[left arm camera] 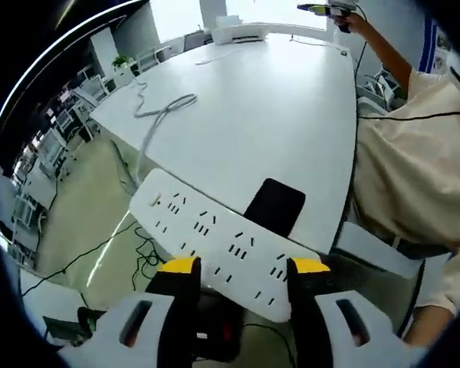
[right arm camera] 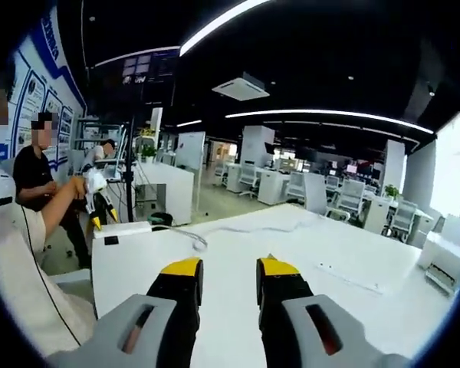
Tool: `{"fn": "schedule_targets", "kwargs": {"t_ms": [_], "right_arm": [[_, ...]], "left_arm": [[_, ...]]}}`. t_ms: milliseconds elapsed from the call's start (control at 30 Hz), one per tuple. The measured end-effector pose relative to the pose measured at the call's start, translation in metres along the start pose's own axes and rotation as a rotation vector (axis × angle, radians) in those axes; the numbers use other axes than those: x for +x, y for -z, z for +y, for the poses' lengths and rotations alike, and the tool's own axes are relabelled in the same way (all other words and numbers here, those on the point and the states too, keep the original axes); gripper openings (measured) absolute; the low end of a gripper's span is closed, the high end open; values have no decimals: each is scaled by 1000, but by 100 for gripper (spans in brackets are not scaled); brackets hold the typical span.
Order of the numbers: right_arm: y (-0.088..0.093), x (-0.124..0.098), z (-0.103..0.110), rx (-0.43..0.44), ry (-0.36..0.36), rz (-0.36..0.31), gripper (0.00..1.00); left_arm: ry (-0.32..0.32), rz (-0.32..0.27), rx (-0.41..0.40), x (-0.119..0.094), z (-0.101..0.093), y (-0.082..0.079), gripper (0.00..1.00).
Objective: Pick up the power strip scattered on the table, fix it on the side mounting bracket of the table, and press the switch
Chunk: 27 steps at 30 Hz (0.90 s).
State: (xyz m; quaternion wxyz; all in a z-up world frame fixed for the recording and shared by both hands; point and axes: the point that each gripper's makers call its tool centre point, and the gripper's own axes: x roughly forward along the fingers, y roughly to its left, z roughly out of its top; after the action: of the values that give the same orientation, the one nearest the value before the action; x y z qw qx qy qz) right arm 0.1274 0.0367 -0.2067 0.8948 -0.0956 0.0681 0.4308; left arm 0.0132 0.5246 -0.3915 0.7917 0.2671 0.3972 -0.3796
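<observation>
An open-plan office is seen: rows of white desks (right arm camera: 287, 186) and chairs (right arm camera: 345, 201), a dark ceiling (right arm camera: 307, 61) lit by strip lights (right arm camera: 215, 24), a pale green floor (left arm camera: 84, 222), and bright windows (right arm camera: 452, 165).

I see the white power strip (left arm camera: 215, 249), sockets facing up, lying slantwise at the desk (left arm camera: 276, 115) near edge, its white cable (left arm camera: 157, 123) trailing across the desktop.

An open-plan office is shown. Rows of desks (right arm camera: 280, 186) with chairs (right arm camera: 348, 198) are seen under strip lights (right arm camera: 330, 115).
</observation>
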Motion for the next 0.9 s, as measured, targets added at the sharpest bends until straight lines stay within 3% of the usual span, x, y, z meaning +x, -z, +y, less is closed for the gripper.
{"fn": "schedule_targets", "kwargs": {"t_ms": [100, 267, 400, 567, 700, 900], "right_arm": [[5, -4, -1, 12, 7, -8, 24], [14, -11, -4, 28, 19, -12, 25], [19, -18, -9, 41, 39, -23, 25], [26, -25, -12, 53, 55, -30, 26], [31, -31, -15, 57, 75, -45, 27], [37, -40, -21, 65, 112, -93, 29]], "left_arm": [[-36, -42, 22, -5, 4, -10, 51], [-88, -241, 16, -19, 9, -50, 56], [-127, -346, 22, -28, 11, -72, 56], [-223, -491, -61, -40, 20, -101, 56], [-239, -571, -101, -45, 17, -119, 56], [-302, -626, -116, -47, 13, -137, 56]]}}
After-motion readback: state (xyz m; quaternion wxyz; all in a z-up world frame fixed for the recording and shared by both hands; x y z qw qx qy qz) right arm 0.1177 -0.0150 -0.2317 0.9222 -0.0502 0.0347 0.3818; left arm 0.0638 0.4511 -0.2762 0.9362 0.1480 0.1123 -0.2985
